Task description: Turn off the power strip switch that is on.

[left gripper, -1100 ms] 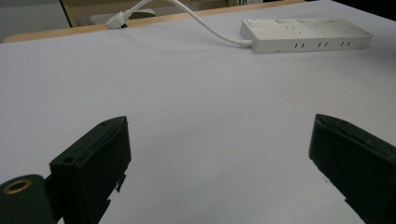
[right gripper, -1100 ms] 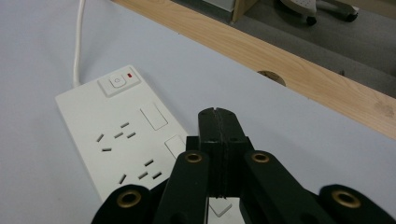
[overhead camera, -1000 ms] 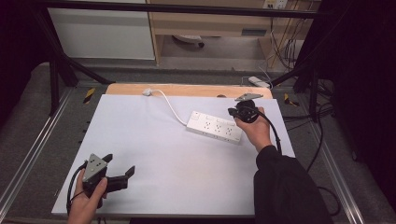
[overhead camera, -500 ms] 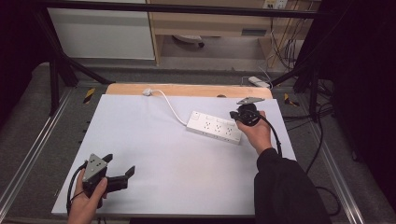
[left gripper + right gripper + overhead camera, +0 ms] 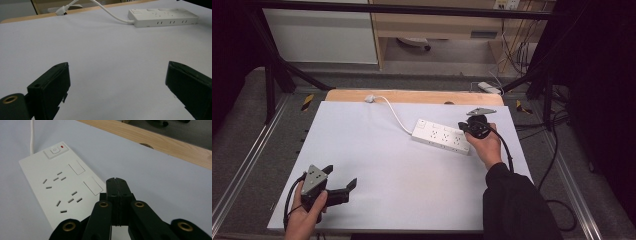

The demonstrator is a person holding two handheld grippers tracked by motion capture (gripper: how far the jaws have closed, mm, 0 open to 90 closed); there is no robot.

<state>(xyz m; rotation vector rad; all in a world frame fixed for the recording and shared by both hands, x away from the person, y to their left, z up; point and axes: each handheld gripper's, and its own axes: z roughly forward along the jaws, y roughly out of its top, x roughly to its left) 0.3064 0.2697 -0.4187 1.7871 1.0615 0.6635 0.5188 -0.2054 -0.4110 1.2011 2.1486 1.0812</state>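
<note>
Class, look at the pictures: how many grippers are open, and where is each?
1. The left gripper, at the table's near left corner, has its jaws spread wide. The right gripper, by the power strip, is shut on nothing.

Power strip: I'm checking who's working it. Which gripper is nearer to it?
Right. The right gripper, jaws shut, is over the power strip's far-right end. The left gripper, jaws open, sits at the table's near-left corner, well apart.

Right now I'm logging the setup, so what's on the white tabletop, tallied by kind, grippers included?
Power strip, white, with its cord: 1
Grippers: 2, the left gripper open, the right gripper shut at the strip's end
Total: 3
</note>
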